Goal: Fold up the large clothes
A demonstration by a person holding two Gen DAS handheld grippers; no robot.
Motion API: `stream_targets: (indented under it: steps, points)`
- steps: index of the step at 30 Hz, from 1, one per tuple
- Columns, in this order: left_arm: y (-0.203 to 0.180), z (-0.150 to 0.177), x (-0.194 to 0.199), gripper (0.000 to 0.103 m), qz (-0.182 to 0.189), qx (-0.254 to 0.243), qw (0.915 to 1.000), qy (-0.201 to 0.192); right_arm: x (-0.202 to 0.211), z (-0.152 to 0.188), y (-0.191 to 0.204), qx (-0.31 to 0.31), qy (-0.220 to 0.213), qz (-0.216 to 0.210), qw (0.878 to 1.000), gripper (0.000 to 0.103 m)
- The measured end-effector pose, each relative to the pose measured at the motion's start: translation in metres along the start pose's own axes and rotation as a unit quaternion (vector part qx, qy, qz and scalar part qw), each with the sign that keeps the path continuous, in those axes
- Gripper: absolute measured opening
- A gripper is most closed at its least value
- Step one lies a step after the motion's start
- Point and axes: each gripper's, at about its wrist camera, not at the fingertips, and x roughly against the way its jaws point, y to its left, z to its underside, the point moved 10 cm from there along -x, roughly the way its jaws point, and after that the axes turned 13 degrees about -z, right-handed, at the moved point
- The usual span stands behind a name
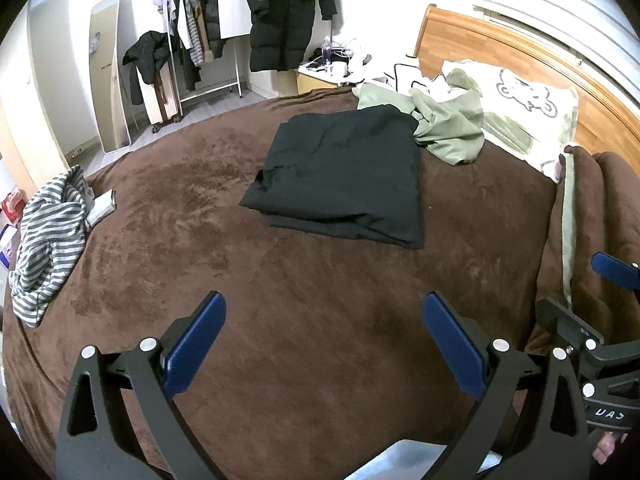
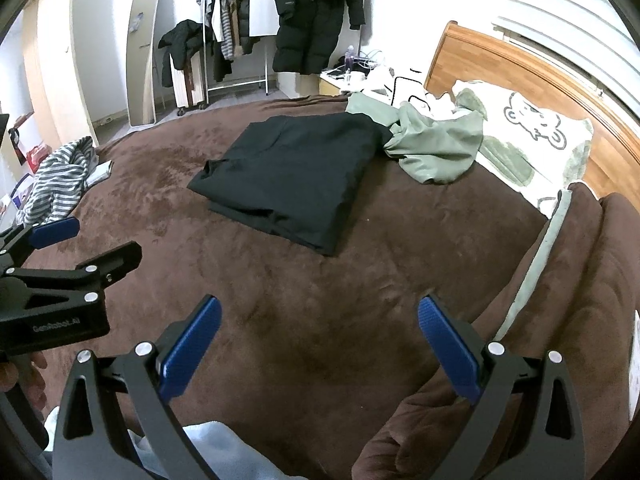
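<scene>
A black garment (image 1: 344, 176) lies folded in a flat rectangle on the brown bed blanket (image 1: 240, 280); it also shows in the right wrist view (image 2: 292, 172). A crumpled sage-green garment (image 1: 448, 124) lies against its far right corner, also in the right wrist view (image 2: 436, 148). My left gripper (image 1: 322, 344) is open and empty, held over the blanket well short of the black garment. My right gripper (image 2: 318, 344) is open and empty too, beside the left one. The right gripper shows at the right edge of the left wrist view (image 1: 592, 320).
A striped garment (image 1: 48, 240) lies at the bed's left edge. Pillows (image 1: 520, 108) and a wooden headboard (image 1: 520, 52) are at the far right. A rolled brown blanket (image 2: 560, 320) sits on the right. A clothes rack (image 1: 192, 40), mirror and nightstand stand beyond the bed.
</scene>
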Motion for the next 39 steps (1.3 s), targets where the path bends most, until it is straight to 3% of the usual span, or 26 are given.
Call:
stream_targets:
  steps: [21,39]
  points:
    - [-0.0002,-0.0047,-0.0022,0.096,-0.022,0.006,0.9997,-0.011,-0.0023,0.0004,0.0037,0.013,0.001,0.009,1.000,0.097]
    - [-0.0016,-0.0075,0.0028,0.096,-0.019,0.010,0.9996,-0.018,-0.0054,0.0037,-0.0042,0.010,0.007,0.009,1.000,0.097]
